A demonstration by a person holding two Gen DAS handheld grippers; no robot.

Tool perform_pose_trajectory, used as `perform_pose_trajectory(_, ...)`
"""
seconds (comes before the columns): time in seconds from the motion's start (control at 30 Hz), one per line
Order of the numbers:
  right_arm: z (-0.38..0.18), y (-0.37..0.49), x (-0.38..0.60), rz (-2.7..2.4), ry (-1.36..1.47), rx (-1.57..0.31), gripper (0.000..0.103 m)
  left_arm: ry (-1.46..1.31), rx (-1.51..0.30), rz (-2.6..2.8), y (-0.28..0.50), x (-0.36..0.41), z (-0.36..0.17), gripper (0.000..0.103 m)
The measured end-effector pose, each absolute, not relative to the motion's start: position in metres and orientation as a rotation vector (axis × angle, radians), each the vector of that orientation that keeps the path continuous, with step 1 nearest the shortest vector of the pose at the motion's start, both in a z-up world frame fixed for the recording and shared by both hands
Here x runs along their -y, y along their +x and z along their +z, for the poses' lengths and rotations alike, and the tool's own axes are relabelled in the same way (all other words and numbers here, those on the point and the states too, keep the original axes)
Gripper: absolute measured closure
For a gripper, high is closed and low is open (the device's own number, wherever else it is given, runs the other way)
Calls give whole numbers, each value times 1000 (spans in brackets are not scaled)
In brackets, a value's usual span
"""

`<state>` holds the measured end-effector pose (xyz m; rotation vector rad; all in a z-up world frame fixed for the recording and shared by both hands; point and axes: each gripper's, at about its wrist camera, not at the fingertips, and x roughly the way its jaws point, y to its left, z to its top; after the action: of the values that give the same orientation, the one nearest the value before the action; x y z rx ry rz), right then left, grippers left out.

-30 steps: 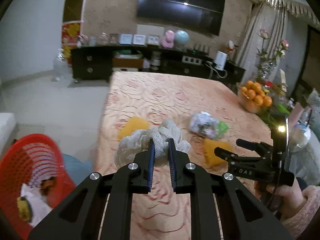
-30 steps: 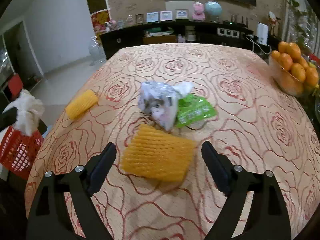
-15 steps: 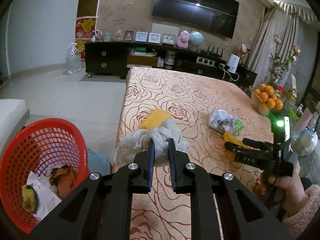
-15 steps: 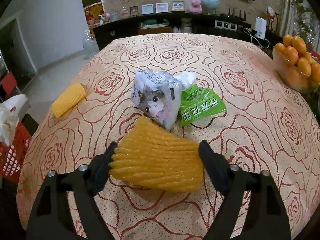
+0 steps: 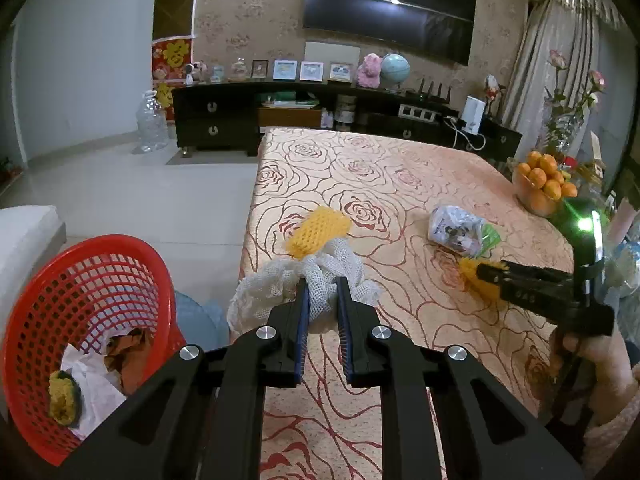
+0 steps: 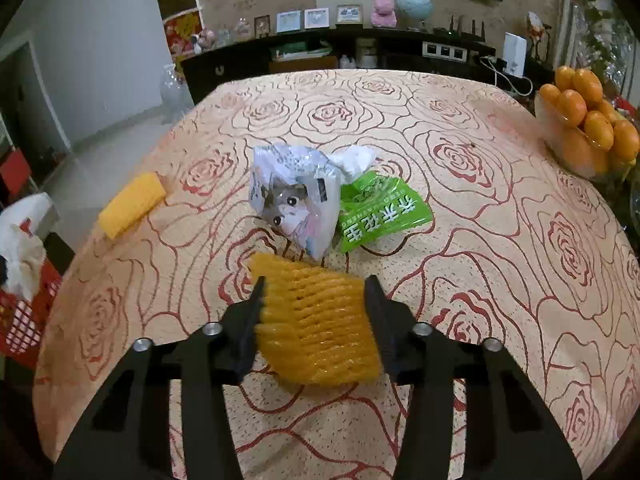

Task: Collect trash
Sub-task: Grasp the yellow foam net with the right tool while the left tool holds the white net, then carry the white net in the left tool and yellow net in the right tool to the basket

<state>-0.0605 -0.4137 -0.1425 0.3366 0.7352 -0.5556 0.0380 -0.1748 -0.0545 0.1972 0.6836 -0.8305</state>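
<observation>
Trash around your two hand-held grippers on the desk.
Your left hand-held gripper pinches white mesh; the right hand-held gripper is closing on one of two yellow foam nets, two wrappers just beyond.

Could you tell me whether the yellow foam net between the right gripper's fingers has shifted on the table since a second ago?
Yes. The foam net has bunched narrower as the right gripper closes on it; it lies as near the cat-print bag.

White mesh net pinched aloft; yellow foam net flat on the table
</observation>
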Motion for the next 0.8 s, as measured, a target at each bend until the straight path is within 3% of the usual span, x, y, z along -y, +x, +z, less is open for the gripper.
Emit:
perform_pose_trajectory(0.1, -139, -61, 412, -546, 330, -726, 74, 194, -683, -822, 39, 176, -55, 90)
perform_pose_trajectory(0.23, -141, -61, 414, -537, 345, -741, 80, 194, -682, -821, 40, 176, -55, 90)
perform_pose_trajectory(0.53, -136, -65, 414, -522, 354, -721, 88, 198, -676, -817, 40, 175, -55, 90)
perform_pose_trajectory(0.8, -113, -76, 400, -457, 331, -620, 90, 186, -660, -809, 39, 170, -50, 90)
